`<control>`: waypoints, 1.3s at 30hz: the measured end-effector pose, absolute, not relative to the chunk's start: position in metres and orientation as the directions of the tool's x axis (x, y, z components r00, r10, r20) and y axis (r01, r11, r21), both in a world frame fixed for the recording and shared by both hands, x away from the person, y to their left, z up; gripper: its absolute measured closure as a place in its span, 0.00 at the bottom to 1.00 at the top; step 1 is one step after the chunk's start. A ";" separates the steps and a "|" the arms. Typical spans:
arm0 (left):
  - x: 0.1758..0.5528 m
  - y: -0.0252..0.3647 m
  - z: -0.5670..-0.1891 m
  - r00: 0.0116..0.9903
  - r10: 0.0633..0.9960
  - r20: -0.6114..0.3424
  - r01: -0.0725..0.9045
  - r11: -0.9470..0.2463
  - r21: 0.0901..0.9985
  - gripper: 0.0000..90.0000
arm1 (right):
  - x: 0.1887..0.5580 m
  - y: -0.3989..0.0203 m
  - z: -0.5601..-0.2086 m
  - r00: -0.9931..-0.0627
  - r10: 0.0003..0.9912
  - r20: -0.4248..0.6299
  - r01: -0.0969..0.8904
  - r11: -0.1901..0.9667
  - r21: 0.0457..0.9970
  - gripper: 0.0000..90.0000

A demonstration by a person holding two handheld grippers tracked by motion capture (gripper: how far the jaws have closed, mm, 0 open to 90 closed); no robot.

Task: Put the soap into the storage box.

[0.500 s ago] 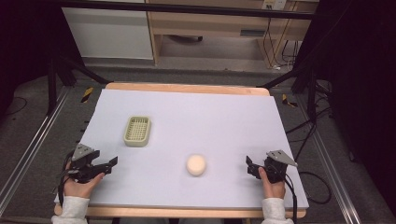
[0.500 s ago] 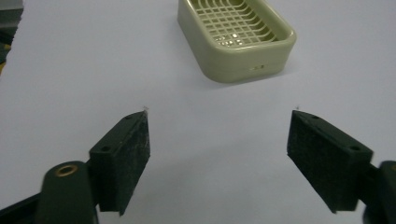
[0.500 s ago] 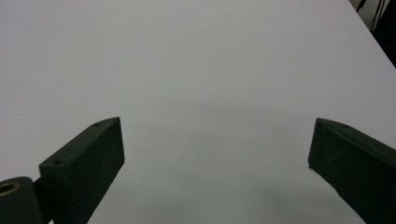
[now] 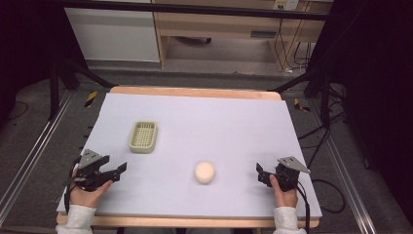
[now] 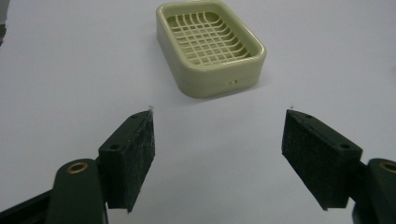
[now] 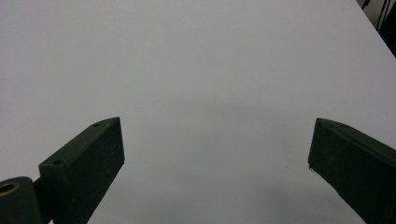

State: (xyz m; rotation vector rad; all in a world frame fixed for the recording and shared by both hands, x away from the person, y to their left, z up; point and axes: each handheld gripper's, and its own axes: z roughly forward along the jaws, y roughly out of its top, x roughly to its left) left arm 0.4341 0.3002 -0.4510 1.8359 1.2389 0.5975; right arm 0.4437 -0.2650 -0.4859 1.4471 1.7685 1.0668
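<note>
While your left gripper (image 4: pixel 119 169) and right gripper (image 4: pixel 258 173) gape wide near the desk's (image 4: pixel 234 122) front corners, both grip nothing; the soap dish (image 5: pixel 210 46) sits beyond the left.

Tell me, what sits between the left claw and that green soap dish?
Nothing: from the left claw to the soap dish there is just bare white table, seen in the left gripper view.

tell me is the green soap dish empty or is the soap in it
Empty. The soap dish shows its bare slotted grid in the left gripper view, and the round soap lies apart on the table.
</note>
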 end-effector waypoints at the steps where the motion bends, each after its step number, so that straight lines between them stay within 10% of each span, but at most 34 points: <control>1: 0.434 0.300 -0.451 0.403 0.914 -0.059 0.523 -0.177 0.834 0.28 | 0.444 -0.265 -0.486 -0.219 0.975 0.033 0.483 0.079 0.872 0.04; 39: 0.446 0.233 -0.423 0.560 0.828 0.022 0.457 -0.331 0.826 0.25 | 0.441 -0.264 -0.486 -0.255 0.967 0.024 0.462 0.101 0.881 0.04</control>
